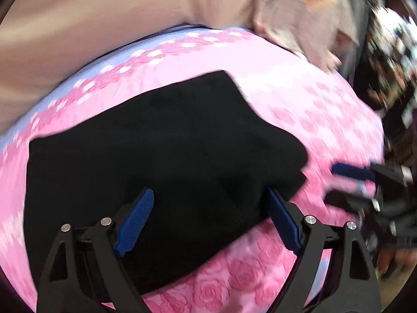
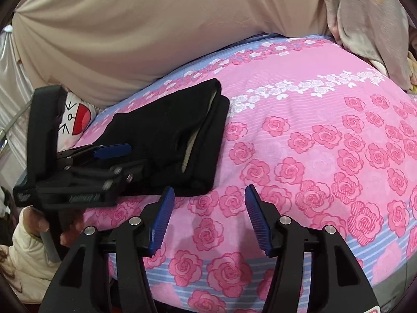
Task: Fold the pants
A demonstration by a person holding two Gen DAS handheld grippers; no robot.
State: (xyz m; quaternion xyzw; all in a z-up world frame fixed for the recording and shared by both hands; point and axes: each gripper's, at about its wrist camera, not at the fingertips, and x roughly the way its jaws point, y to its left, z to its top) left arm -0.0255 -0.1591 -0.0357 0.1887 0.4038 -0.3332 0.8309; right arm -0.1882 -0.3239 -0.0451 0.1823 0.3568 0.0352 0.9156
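Folded black fabric pants (image 2: 169,135) on a bed.
Spread across the bed: pink rose-print sheet (image 2: 299,140), pants lying folded on it near the beige curtain (image 2: 156,26). Hovering above the pants, left tool (image 1: 211,208), fingers wide apart, empty. Beside them over bare sheet, right tool (image 2: 209,208), likewise apart.

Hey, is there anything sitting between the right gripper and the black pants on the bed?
Nothing visible. The right gripper hangs open over bare pink rose bedsheet, with the folded black pants just ahead to its left. The left gripper, also open, is over the pants from the other side.
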